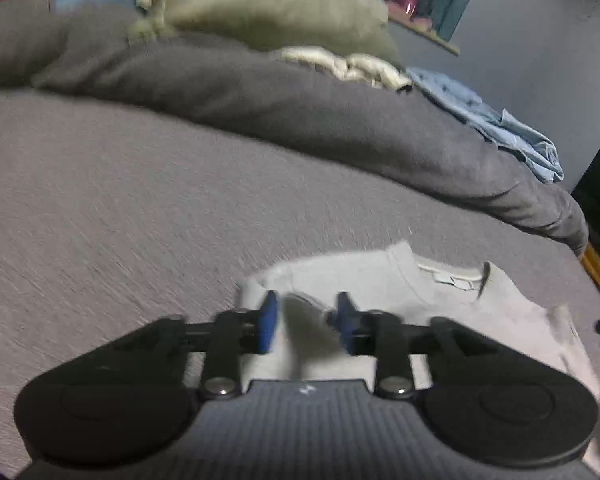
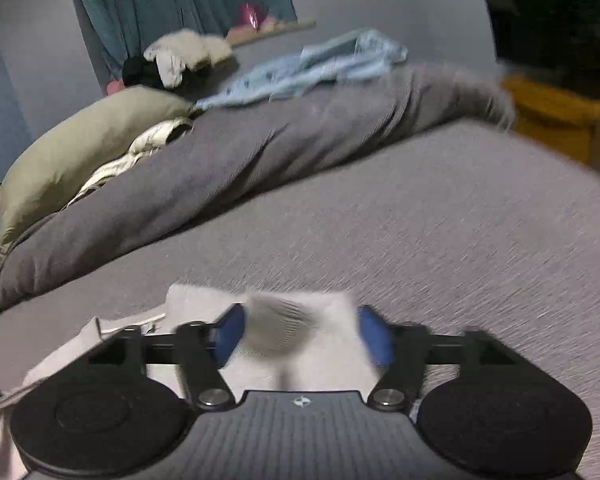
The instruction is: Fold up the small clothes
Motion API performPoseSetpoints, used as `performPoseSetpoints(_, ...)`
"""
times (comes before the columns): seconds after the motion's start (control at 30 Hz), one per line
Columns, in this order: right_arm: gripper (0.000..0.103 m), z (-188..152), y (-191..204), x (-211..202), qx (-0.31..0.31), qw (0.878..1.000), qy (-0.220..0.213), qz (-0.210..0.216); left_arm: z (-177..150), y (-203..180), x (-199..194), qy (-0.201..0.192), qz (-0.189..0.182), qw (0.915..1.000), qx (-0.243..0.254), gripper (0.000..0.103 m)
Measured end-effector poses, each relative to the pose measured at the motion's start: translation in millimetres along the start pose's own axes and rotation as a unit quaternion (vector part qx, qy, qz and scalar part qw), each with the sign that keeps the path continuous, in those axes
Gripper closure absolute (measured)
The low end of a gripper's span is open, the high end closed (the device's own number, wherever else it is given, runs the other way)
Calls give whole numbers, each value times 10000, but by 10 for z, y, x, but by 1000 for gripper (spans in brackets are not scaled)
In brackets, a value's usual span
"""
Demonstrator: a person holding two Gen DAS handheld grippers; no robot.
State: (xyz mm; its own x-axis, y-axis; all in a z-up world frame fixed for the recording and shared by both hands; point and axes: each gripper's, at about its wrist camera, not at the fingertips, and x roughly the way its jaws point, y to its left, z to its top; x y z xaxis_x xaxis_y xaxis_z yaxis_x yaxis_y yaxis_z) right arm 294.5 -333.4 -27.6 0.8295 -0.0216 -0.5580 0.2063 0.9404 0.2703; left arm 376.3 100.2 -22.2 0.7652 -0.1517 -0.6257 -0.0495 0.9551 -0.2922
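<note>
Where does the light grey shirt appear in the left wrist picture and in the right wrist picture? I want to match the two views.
Left wrist: the light grey shirt lies low, centre to right, its collar up, under the left gripper.
Right wrist: the shirt lies low, centre to left, between the open fingers of the right gripper.
Shared landmark: the olive pillow behind the rolled dark grey blanket.

Motion blur smears the pale sweatshirt between both tongs, so any grip on it is unclear.
</note>
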Motion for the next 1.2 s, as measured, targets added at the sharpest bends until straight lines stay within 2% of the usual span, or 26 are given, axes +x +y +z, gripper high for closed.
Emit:
performPoseSetpoints(0.07,35,-28,-42,-158,-181,9998,95,56,-24,-25,-168,-50,-4,9997,252,66)
performPoseSetpoints(0.2,35,-205,-29,-559,-918,9948,432,64,-266,-123,-491,118,52,9954,953,65)
performPoseSetpoints(0.3,34,-448,26,-955,-1609,9848,629,160,-618,-273,-753,235,54,9873,1573,65)
performPoseSetpoints(0.43,34,-803,77,-1385,-2122,9722,945,288,-1114,-380,-1054,412,-60,9826,1809,64)
performPoseSetpoints(0.5,34,-931,73,-1563,-2165,9721,851,303,-1324,-437,-1171,406,-58,9804,1929,64)
performPoseSetpoints(0.57,33,-1038,86,-1652,-2178,9742,563,194,-1476,-483,-1226,419,-26,9780,2044,64)
performPoseSetpoints(0.7,34,-1134,145,-1533,-2321,9716,449,23,-1644,-495,-1170,495,12,9802,1918,64)
performPoseSetpoints(0.8,33,-1132,230,-1473,-2560,9663,224,151,-1679,-480,-1065,511,16,9846,1669,64)
performPoseSetpoints(0.9,33,-1133,294,-1351,-2813,9594,146,104,-1699,-445,-955,598,63,9861,1547,63)
performPoseSetpoints(1.1,34,-1228,112,-1133,-2698,9601,735,-81,-1770,-325,-907,725,113,9853,1540,56)
performPoseSetpoints(1.2,33,-1343,-175,-1221,-2178,9718,902,39,-1819,-205,-944,723,57,9877,1387,56)
